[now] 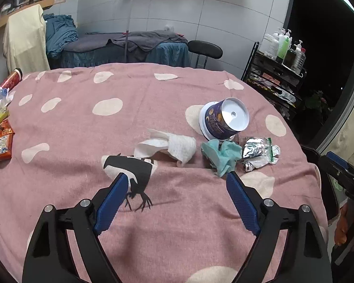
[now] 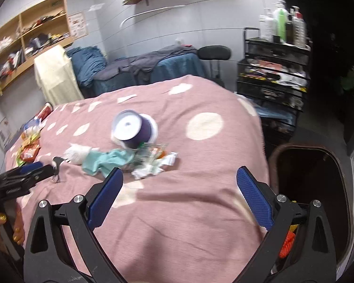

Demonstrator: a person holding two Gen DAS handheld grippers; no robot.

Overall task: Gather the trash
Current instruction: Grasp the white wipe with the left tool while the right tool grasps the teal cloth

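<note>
On the pink spotted cloth [image 1: 153, 99] lies a cluster of trash: a crumpled white tissue [image 1: 174, 147], a teal wipe [image 1: 223, 156], a silver foil wrapper [image 1: 259, 153] and a tipped purple cup [image 1: 224, 119]. My left gripper [image 1: 177, 179] is open and empty, hovering just short of the tissue and wipe. My right gripper [image 2: 179, 174] is open and empty, above the cloth near the wrapper [image 2: 153, 162], wipe [image 2: 106, 161] and cup [image 2: 134, 131]. The left gripper also shows in the right wrist view [image 2: 33, 172].
A dark bin [image 2: 313, 179] stands off the table's right edge with something orange inside. Snack packets [image 1: 0, 141] and a red can [image 1: 11, 80] sit at the table's left edge. A black shelf cart [image 1: 276, 80] with bottles stands at the back right.
</note>
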